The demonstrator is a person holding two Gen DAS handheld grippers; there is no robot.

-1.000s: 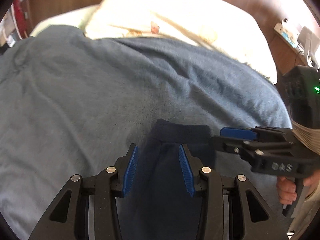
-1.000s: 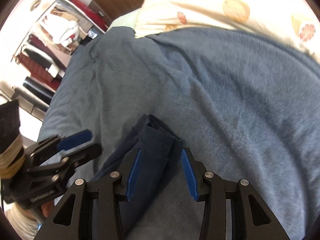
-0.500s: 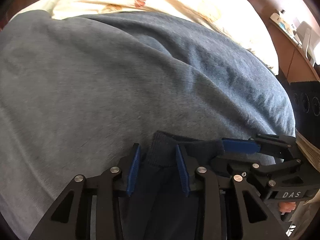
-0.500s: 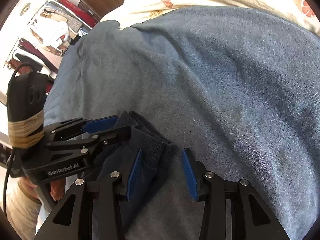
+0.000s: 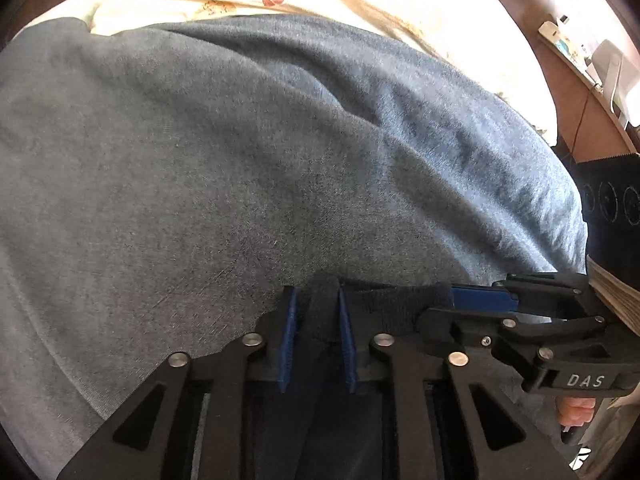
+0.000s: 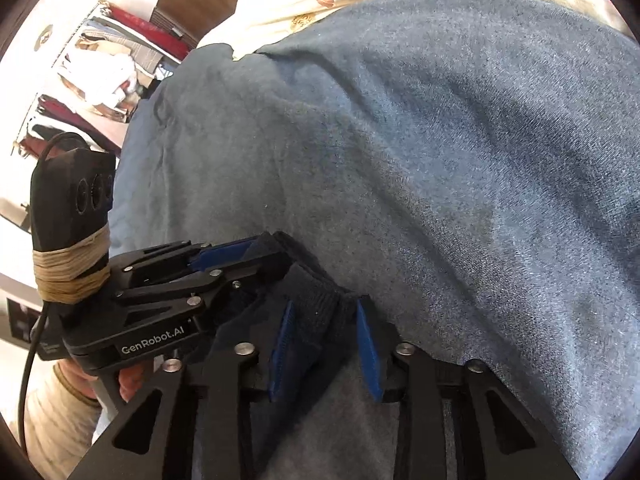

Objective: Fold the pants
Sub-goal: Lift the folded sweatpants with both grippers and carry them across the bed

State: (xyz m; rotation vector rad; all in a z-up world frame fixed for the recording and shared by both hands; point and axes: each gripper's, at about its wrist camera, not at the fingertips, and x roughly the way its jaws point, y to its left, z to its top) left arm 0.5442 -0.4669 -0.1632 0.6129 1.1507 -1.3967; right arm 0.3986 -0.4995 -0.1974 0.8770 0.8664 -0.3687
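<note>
The ribbed end of the navy pants (image 5: 384,308), lying on the blue blanket (image 5: 240,180), is clenched by the left gripper (image 5: 318,334); the right gripper (image 6: 326,346), parted around it, must be clamped before lifting

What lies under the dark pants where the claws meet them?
The pants lie on a grey-blue blanket, which shows around the ribbed band. The left claw pinches that band; the right claw straddles it. Anything beneath the blanket is covered.
</note>
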